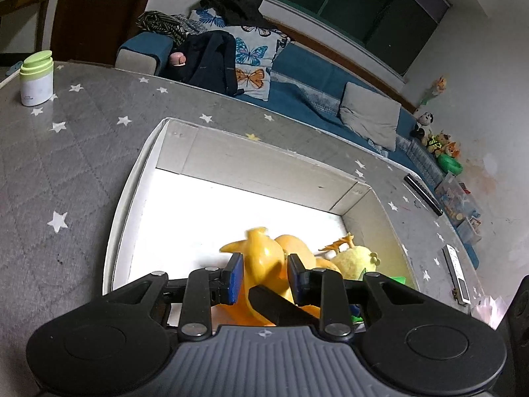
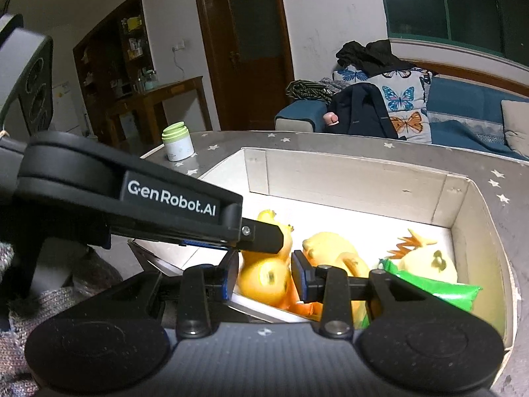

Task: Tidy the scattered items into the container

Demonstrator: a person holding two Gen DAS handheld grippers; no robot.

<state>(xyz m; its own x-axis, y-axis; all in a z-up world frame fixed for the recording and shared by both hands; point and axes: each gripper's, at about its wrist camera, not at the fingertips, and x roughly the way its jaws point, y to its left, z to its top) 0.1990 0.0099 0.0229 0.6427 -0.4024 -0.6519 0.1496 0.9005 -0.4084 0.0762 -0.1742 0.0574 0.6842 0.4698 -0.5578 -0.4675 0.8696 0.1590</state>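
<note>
A white cardboard box (image 1: 251,162) sits on the grey star-patterned table (image 1: 66,165). Inside lie yellow-orange rubber toys (image 1: 297,248), a pale yellow plush chick (image 1: 355,259) and a green packet (image 2: 439,289). My left gripper (image 1: 263,278) is shut on a yellow toy (image 1: 263,258) over the box's near side. My right gripper (image 2: 264,273) has its jaws around a blurred yellow-orange toy (image 2: 264,278) at the box's near edge; the left gripper's body (image 2: 172,198) crosses above it. The box also shows in the right wrist view (image 2: 357,175).
A white jar with a green lid (image 1: 36,77) stands at the table's far left corner, also in the right wrist view (image 2: 177,142). A black remote (image 1: 423,193) and a white remote (image 1: 458,273) lie right of the box. A blue sofa (image 1: 297,69) runs behind the table.
</note>
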